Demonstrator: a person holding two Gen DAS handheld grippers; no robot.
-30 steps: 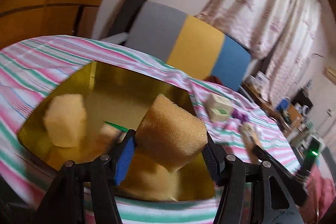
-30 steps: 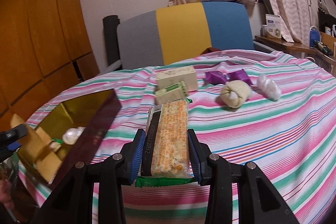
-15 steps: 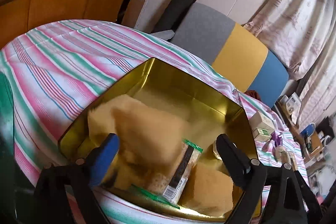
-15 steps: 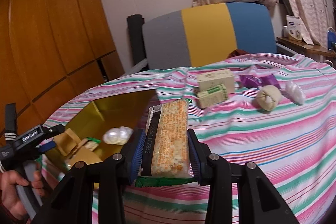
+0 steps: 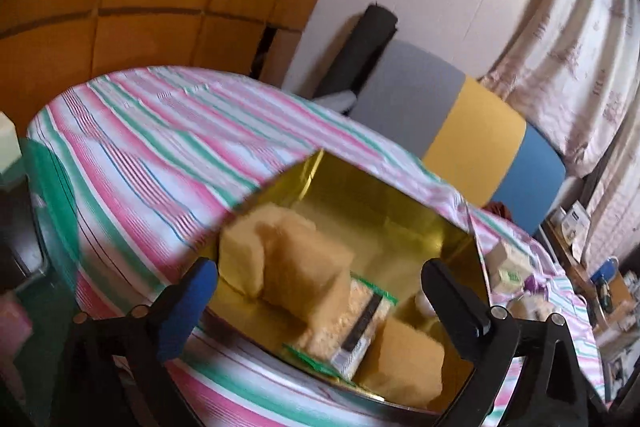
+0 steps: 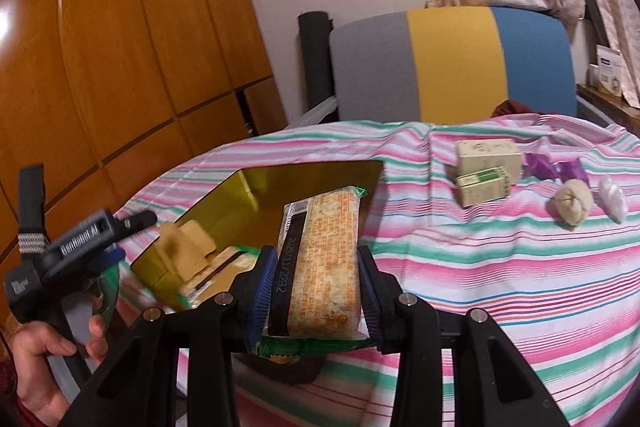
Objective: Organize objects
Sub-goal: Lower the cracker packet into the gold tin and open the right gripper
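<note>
Right jaws clamp cracker packet (image 6: 320,259) above gold box (image 6: 248,187).

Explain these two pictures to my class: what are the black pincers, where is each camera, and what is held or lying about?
No robot: a person holds a two-finger gripper in each hand, with a fisheye camera looking along its fingers. The left wrist view shows the left gripper open over a gold tin containing sponges and a cracker pack. The right wrist view shows the right gripper clamping another cracker packet. On the striped tablecloth lie two small boxes, purple wrappers, a beige bundle and a white bundle.
</note>
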